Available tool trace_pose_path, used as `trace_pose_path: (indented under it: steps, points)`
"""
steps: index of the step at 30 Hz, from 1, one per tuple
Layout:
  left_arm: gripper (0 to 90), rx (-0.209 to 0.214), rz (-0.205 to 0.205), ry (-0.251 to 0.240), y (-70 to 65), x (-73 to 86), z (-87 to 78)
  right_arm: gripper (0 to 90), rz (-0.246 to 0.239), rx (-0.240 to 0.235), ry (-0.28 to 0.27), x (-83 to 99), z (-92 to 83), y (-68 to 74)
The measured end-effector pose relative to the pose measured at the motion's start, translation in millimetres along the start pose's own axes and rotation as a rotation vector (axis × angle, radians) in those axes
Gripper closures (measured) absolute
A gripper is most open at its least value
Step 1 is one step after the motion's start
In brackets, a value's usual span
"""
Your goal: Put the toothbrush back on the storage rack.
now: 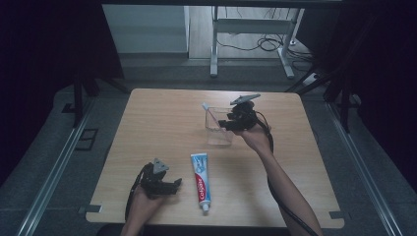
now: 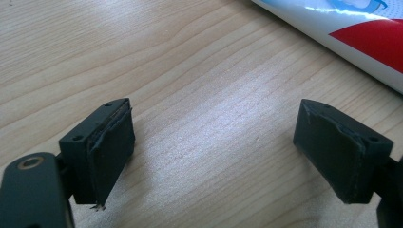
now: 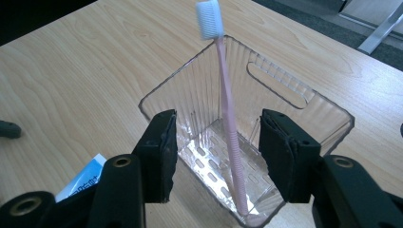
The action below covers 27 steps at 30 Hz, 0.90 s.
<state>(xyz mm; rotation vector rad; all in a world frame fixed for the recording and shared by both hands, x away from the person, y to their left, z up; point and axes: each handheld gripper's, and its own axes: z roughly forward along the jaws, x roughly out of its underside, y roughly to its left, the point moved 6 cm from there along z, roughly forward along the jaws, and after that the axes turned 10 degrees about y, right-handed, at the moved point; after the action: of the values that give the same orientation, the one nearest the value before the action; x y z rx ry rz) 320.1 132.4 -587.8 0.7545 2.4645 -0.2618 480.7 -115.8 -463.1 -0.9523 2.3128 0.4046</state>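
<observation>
The light, stiff pink toothbrush [image 3: 227,118] is left leaning in the clear bin [image 3: 304,111] — released by the right hand-held gripper [image 3: 216,147] — best retaken mid-handle.

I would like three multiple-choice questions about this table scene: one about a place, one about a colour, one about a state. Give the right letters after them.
1. Where does the toothbrush stand?
A. flat on the table
B. inside the clear bin, leaning on its rim
C. under the toothpaste tube

2. What colour is the toothbrush handle?
A. pink
B. green
C. black

3. How do the jaws of the left gripper stand?
A. shut on the tube
B. shut on nothing
C. open over bare wood

Answers: 1 B, its foot rests on the bin floor. 2 A, the right gripper view shows a pink stem. 3 C, the toothpaste tube lies beside it, untouched.
</observation>
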Motion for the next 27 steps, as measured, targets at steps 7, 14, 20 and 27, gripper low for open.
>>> trace_pose_path:
  steps: [7, 14, 20, 27]
  points:
    - [13.6, 0.0, 0.001, 0.0, 0.0, 0.0, 0.0, 44.3, -0.005, -0.008, -0.013, 6.2, -6.3, 1.2]
    - [13.6, 0.0, 0.0, 0.001, 0.0, 0.1, -0.1, 43.7, -0.01, -0.009, -0.023, 13.5, -11.8, 0.9]
    - [13.6, -0.001, 0.001, 0.0, 0.0, 0.0, -0.1, 43.5, 0.0, -0.011, -0.033, 17.4, -16.9, -0.1]
    - [13.7, 0.0, -0.002, 0.001, -0.2, 0.1, 0.0, 43.3, -0.006, -0.015, -0.03, 24.9, -20.8, 1.4]
